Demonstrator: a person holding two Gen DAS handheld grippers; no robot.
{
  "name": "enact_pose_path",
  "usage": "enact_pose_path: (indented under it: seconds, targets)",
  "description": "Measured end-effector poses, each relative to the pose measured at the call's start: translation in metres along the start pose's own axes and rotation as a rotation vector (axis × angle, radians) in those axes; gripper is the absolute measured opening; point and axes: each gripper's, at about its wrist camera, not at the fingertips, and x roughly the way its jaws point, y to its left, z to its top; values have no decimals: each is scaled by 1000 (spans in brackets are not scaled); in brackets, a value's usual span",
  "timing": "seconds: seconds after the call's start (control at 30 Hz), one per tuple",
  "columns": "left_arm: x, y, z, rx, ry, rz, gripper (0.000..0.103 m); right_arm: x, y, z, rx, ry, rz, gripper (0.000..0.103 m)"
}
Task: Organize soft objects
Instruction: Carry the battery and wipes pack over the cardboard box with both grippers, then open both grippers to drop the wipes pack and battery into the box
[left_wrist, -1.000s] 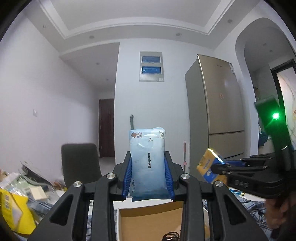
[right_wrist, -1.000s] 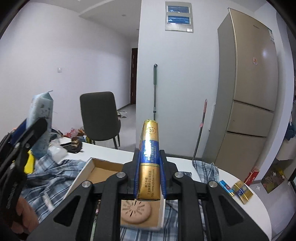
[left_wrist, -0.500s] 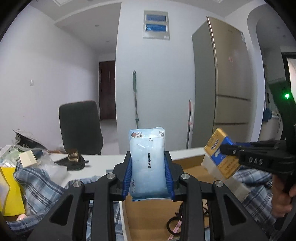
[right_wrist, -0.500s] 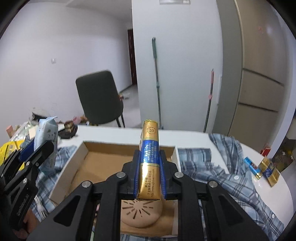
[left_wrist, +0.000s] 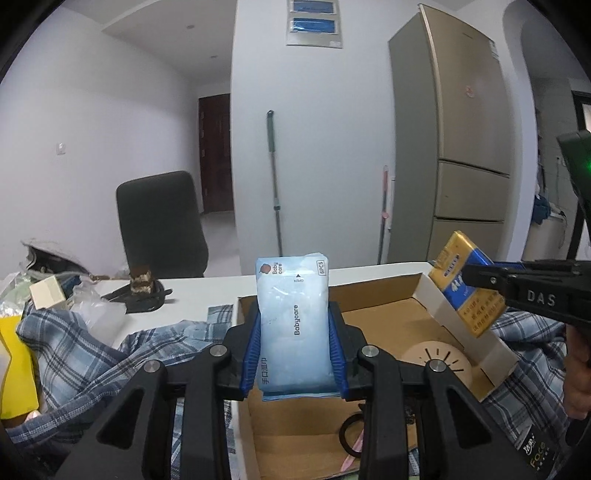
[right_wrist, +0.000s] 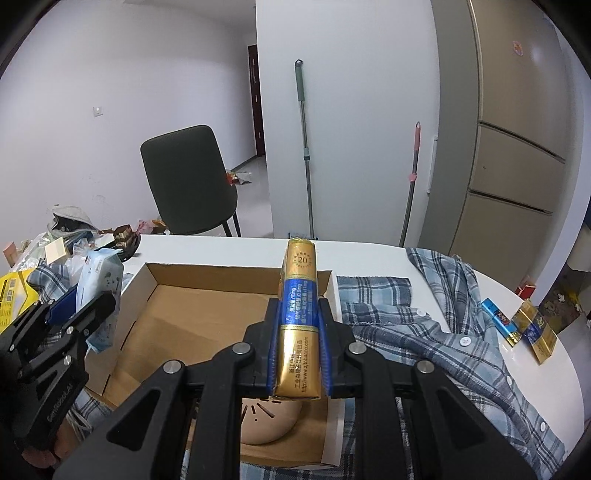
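Note:
My left gripper (left_wrist: 294, 332) is shut on a light blue Babycare wipes pack (left_wrist: 293, 325), held upright above the left end of an open cardboard box (left_wrist: 436, 314). It also shows in the right wrist view (right_wrist: 98, 295). My right gripper (right_wrist: 298, 334) is shut on a gold and blue cigarette pack (right_wrist: 299, 317), held upright above the box (right_wrist: 166, 321). That pack shows in the left wrist view (left_wrist: 467, 284) over the box's right wall. A round tan disc (left_wrist: 436, 360) and a black ring (left_wrist: 351, 435) lie in the box.
A blue plaid shirt (right_wrist: 443, 339) lies on the white table (right_wrist: 229, 247) around the box. Small blue and gold packs (right_wrist: 532, 328) lie at the right edge. Clutter with a yellow bag (left_wrist: 14, 362) fills the left. A dark chair (right_wrist: 188, 181) stands behind.
Both grippers have tilted down and come lower toward the box, each still holding its pack. More of the box and table shows now.

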Motion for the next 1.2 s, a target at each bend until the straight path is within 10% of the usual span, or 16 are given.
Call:
enact_pose_path:
  seconds: [0.13,0.27,0.57,0.93,1.2]
  targets:
    - [0,0,0,-4,6,5,34,2,-1,-1,3,7,-2,17]
    - [-5,1,0,-13,-21,24,67,4,-2,0,1,12,-6,17]
    - [-6,2,0,-17,-21,41,84,9,-2,-2,-24,34,-17,17]
    - [-8,-1,1,-6,-34,60,92,28,-12,-9,-18,107,-41,18]
    - [-11,-6,1,25,-63,66,92,27,-11,-8,-18,101,-41,46]
